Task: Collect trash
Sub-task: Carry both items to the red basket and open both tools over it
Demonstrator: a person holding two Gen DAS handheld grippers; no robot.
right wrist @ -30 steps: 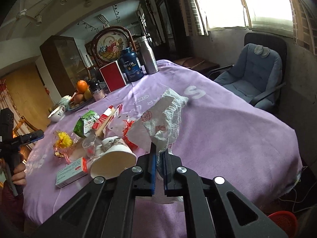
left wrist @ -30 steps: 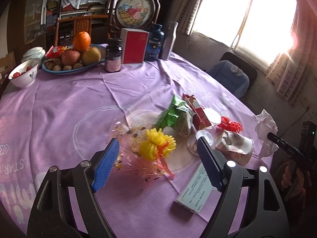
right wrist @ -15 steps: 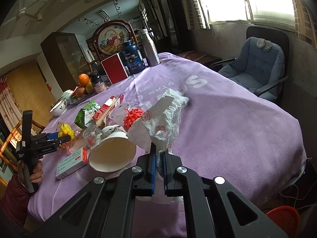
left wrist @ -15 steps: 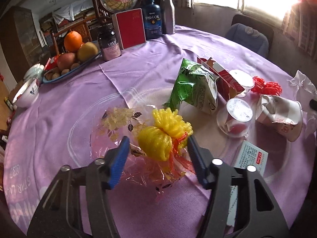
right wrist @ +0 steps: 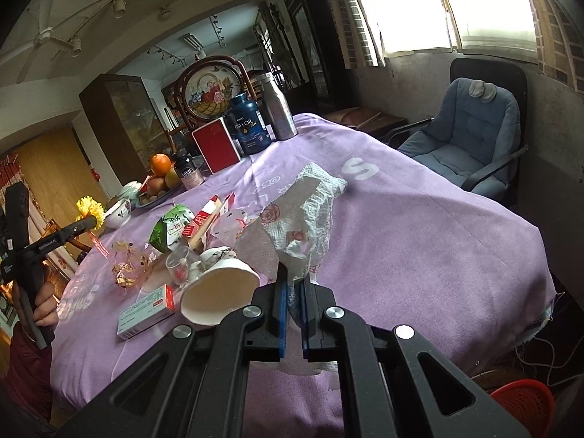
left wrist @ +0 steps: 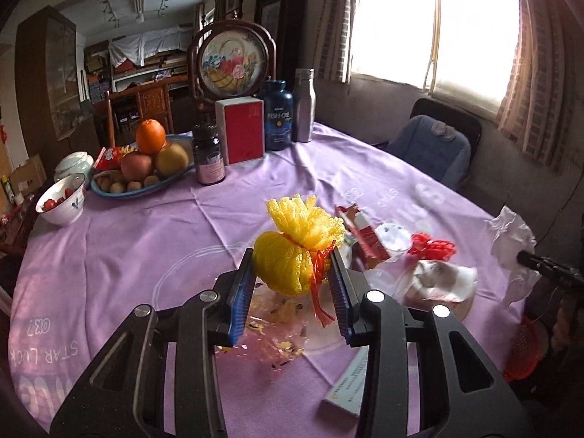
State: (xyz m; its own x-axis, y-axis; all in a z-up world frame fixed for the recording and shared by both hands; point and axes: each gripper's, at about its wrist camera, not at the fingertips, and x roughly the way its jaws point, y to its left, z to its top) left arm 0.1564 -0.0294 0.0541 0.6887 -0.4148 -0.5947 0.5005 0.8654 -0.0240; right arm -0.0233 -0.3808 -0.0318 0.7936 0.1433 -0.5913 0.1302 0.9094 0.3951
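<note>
Trash: spongy yellow foam netting (left wrist: 297, 252), crumpled tissue (right wrist: 303, 215).

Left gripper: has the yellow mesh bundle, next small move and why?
Probably carry it toward the red basket beside the table. The left gripper is shut on the yellow mesh bundle, raised above the tablecloth; the right gripper already holds the tissue.
</note>
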